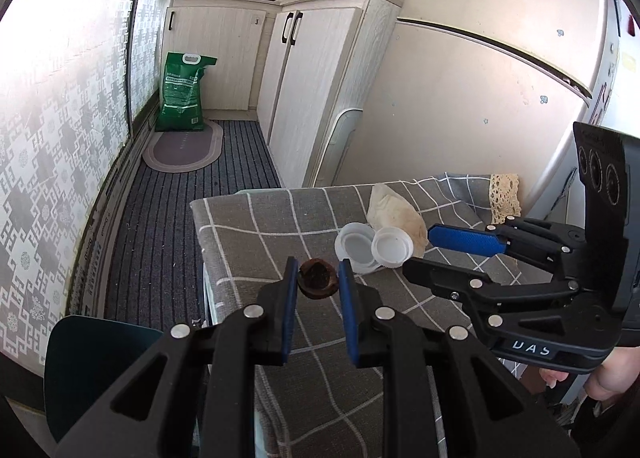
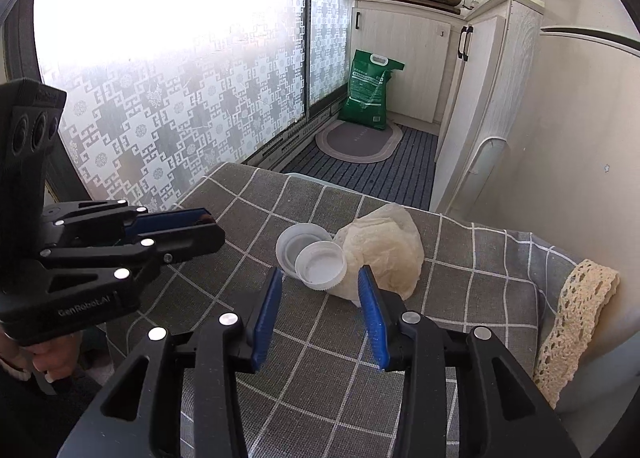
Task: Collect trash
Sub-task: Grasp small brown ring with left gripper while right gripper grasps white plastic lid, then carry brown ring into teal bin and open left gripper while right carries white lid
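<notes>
In the lower middle of the left wrist view the left tongs [image 1: 318, 276] stand around a brown walnut shell [image 1: 317, 279]; the blue pads [image 1: 347, 282] are just at its sides, and I cannot tell if they already press it or only frame it; the shell seems low over the table [image 1: 256, 226] with its grey checked cloth. In the lower middle of the right wrist view the right tongs [image 2: 320, 290] are open and hold nothing; just beyond them, in the centre of the frame, lie two white plastic lids [image 2: 310, 254], one leaning on the other, and behind these, touching them, a crumpled cream paper [image 2: 386, 250]. No bin is visible in either view. I judge the step in hand to be taking the shell; the next move needs the left tongs to close firmly and lift, while the right tongs go forward a little to the nearer lid.
</notes>
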{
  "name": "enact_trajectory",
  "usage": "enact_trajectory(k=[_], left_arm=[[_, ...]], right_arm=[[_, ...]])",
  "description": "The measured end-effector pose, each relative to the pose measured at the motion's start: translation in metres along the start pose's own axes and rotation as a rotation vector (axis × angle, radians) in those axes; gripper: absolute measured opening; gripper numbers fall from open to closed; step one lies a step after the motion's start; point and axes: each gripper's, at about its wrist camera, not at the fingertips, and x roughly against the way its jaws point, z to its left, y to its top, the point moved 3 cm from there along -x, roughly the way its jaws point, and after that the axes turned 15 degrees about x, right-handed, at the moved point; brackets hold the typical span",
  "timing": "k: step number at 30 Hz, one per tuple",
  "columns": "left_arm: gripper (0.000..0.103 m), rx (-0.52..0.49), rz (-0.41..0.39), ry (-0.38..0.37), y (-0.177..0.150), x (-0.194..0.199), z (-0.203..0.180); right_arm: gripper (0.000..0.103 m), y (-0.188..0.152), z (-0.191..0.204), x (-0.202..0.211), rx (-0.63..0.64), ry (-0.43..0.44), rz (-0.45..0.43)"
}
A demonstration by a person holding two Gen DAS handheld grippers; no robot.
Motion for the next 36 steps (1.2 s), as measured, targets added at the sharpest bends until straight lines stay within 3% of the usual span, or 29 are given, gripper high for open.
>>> enact_trajectory(k=[18, 22, 36], left_arm=[[0.022, 0.035, -0.046, -0.013, 0.009, 0.025, 0.025], [0.022, 0.045, -0.054, -0.016, 0.011, 0.030, 0.032], [0.022, 0.088, -0.080, 0.001, 0.014, 0.055, 0.068]], right_arm=[[0.044, 0.009, 0.009, -0.024, 0.064, -0.118, 0.062], [0.031, 0.009, 0.009, -0.029, 0.070, -0.129, 0.079], [0.030, 0.033, 0.025, -0.012, 0.077, -0.139, 0.039]])
